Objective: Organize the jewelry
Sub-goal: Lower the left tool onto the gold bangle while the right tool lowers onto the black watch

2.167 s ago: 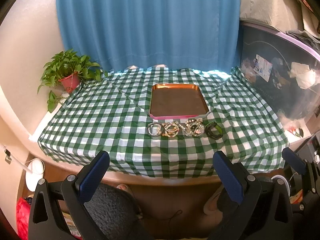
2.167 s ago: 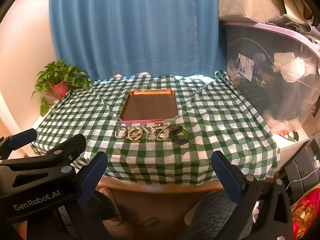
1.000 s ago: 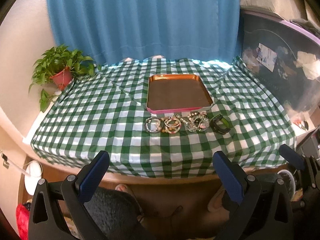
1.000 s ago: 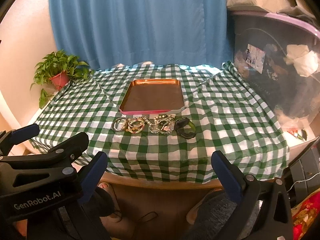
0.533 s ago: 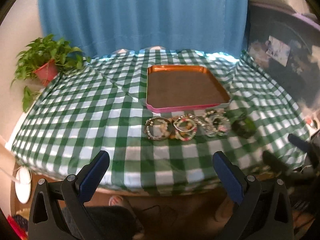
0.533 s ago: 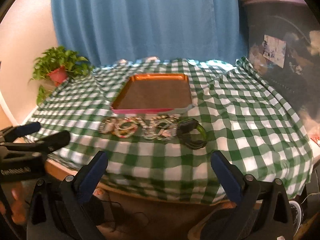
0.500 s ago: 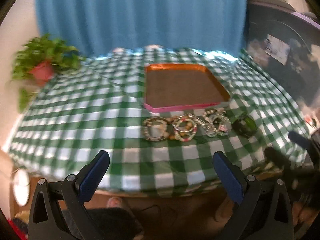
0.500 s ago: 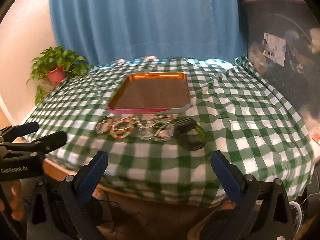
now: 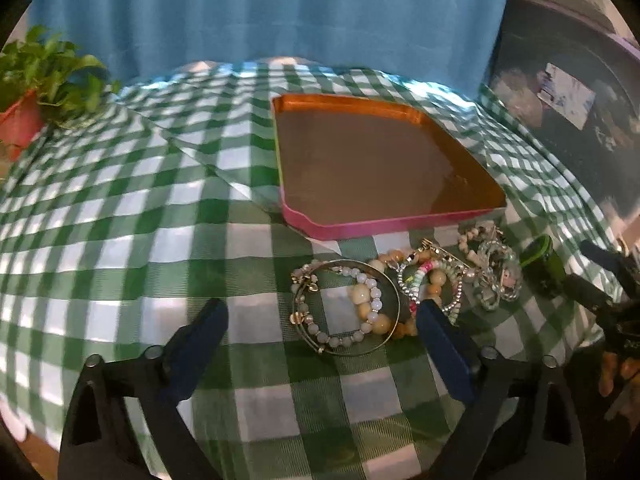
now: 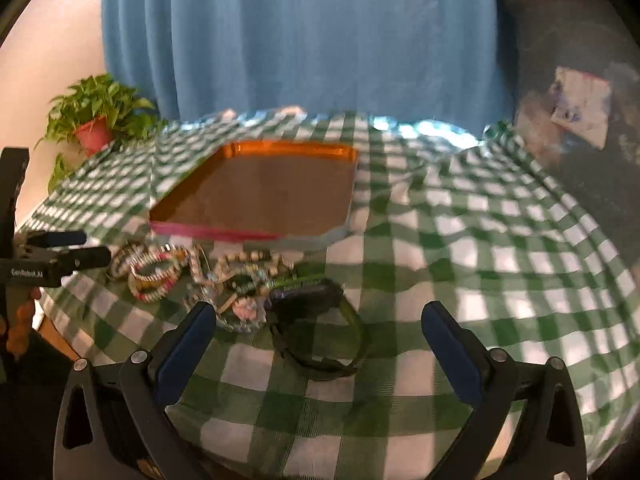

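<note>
A potted plant is sitting at the far left corner of the green checked tablecloth before a blue curtain, well apart from the work. The orange tray is lying bare, with the bracelets and a dark green watch lying in a row just beside its near edge. The left gripper is hovering with jaws spread wide over the leftmost bracelets, and the right gripper is hanging equally released over the watch, neither touching anything.

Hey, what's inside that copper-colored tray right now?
Nothing: the tray shows only its bare brown floor. The bracelets and dark green watch lie on the checkered cloth in front. Nothing covers the floor.
</note>
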A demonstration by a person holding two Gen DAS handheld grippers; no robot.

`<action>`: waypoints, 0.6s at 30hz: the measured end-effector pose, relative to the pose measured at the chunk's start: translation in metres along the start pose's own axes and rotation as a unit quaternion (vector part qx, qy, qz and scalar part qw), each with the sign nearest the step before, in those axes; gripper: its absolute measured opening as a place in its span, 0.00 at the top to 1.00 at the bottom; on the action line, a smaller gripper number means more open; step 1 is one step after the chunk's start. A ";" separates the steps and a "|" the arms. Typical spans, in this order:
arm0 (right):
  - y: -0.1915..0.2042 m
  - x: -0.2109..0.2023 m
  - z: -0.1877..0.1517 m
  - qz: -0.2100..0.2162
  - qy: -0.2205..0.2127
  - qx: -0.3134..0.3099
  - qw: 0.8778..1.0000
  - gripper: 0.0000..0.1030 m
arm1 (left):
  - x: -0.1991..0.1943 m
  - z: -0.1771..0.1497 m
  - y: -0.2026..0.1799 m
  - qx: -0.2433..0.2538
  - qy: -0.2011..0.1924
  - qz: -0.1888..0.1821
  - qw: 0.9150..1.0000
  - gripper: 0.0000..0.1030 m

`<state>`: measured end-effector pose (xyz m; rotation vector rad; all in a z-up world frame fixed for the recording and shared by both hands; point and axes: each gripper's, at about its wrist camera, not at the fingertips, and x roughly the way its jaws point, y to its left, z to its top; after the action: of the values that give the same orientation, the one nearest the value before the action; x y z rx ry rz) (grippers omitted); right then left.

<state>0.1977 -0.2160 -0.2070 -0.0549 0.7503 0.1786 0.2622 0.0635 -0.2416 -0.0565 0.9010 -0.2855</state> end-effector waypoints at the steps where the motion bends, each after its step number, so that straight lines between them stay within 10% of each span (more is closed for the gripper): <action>1: -0.001 0.006 0.000 0.006 0.010 0.005 1.000 0.02 | 0.002 0.000 0.001 -0.002 0.002 -0.012 1.000 0.13; 8: -0.003 0.024 -0.002 0.013 0.028 0.009 0.999 0.02 | 0.016 -0.004 -0.010 0.039 0.008 -0.013 0.999 0.32; 18: 0.002 0.039 0.000 0.022 0.043 -0.006 0.999 0.07 | 0.018 -0.002 -0.008 0.023 0.002 -0.021 1.000 0.33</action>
<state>0.2253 -0.2084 -0.2342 -0.0583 0.8373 0.2237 0.2694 0.0510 -0.2557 -0.0324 0.8970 -0.3454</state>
